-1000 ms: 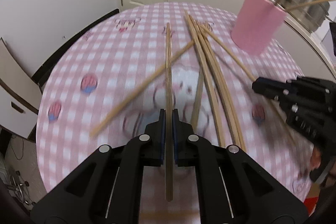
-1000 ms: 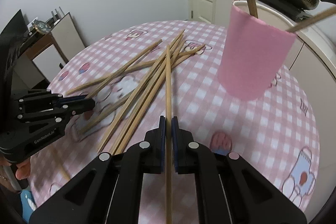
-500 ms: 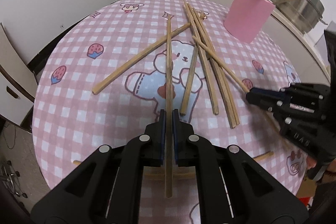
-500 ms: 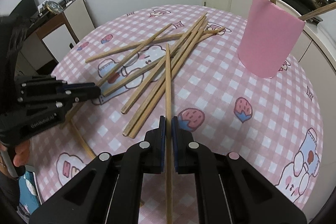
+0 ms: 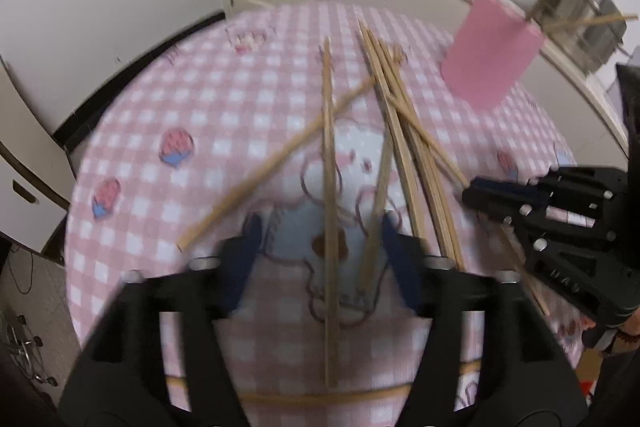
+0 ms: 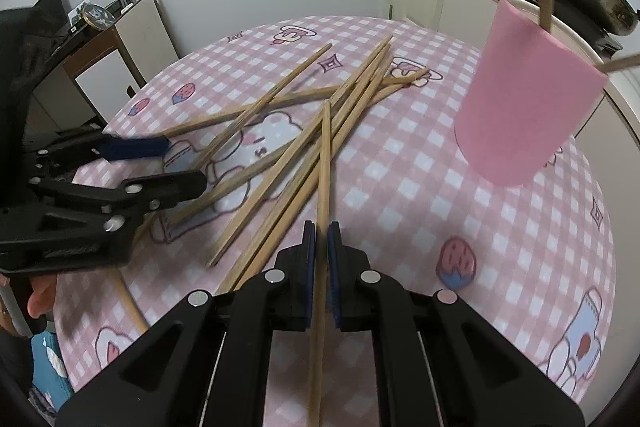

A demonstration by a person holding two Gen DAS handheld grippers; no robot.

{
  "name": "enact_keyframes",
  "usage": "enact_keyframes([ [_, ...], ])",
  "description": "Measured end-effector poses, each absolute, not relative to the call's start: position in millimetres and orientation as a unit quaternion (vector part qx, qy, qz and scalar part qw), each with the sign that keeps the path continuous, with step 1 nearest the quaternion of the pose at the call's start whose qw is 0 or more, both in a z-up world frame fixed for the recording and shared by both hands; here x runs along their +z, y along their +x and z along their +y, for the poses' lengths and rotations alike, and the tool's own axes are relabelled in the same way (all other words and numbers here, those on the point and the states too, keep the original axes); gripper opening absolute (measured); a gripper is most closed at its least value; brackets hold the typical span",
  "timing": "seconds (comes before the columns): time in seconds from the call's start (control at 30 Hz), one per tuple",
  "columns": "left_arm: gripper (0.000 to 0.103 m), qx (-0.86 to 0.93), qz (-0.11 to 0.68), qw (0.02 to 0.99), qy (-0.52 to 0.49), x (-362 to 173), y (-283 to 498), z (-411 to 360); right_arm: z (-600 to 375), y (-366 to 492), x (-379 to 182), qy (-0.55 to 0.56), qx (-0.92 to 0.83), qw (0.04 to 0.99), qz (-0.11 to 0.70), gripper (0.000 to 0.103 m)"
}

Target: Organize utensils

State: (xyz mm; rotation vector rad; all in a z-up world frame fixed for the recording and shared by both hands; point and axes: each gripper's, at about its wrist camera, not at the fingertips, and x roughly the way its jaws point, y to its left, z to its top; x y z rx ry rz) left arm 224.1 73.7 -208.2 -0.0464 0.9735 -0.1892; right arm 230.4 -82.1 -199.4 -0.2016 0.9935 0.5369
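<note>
Left gripper [image 5: 325,235]: I had its jaws spread wide apart, gripping nothing; the view through it was blurred.
Loose chopstick [image 5: 328,187]: it ran straight ahead between my left fingers without touching either one; I could not tell whether it lay flat on the cloth.
Right gripper [image 6: 321,255]: I had it clamped on a single chopstick [image 6: 324,179], which pointed forward from the fingers toward the pile.
Pile of chopsticks [image 6: 296,131]: they lay crossed over one another on the tablecloth, ahead of and to the left of my right gripper, and ahead and slightly right of my left.
Pink cup [image 6: 528,107]: it stood ahead and to the right of my right gripper, apart from the pile, with a couple of chopsticks already sticking out of its top.
Tablecloth [image 6: 420,187]: pink checks with cartoon prints, under both grippers.
Gripper positions: my left gripper [image 6: 120,179] showed at the left edge of the right view, fingers parted, tips near the pile's left end.
</note>
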Motion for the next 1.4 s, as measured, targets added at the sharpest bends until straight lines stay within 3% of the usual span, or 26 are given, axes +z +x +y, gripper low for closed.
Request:
enact_keyframes([
  [0.37,0.063,-0.09,0.471,0.877,-0.023,-194,285,68,-78,259,-200,-0.087,0.262,0.835,0.476,0.006],
  [0.57,0.048,-0.085,0.494,0.865,-0.033,-205,324,66,-76,274,-199,-0.08,0.267,0.832,0.48,0.008],
  [0.7,0.037,-0.086,0.504,0.858,-0.045,-215,338,68,-76,281,-196,-0.078,0.268,0.834,0.476,0.017],
  [0.83,0.033,-0.087,0.507,0.857,-0.044,-217,347,65,-74,291,-195,-0.074,0.272,0.833,0.476,0.017],
  [0.97,0.015,-0.093,0.504,0.858,-0.047,-215,351,63,-70,297,-195,-0.077,0.276,0.831,0.477,0.017],
  [1.03,0.011,-0.093,0.5,0.86,-0.042,-214,350,61,-69,299,-195,-0.077,0.276,0.83,0.478,0.017],
  [1.27,0.007,-0.097,0.477,0.872,-0.044,-196,337,58,-66,294,-194,-0.083,0.279,0.828,0.48,0.005],
  [1.4,0.007,-0.102,0.457,0.883,-0.04,-176,320,58,-71,282,-179,-0.079,0.278,0.839,0.461,0.005],
])
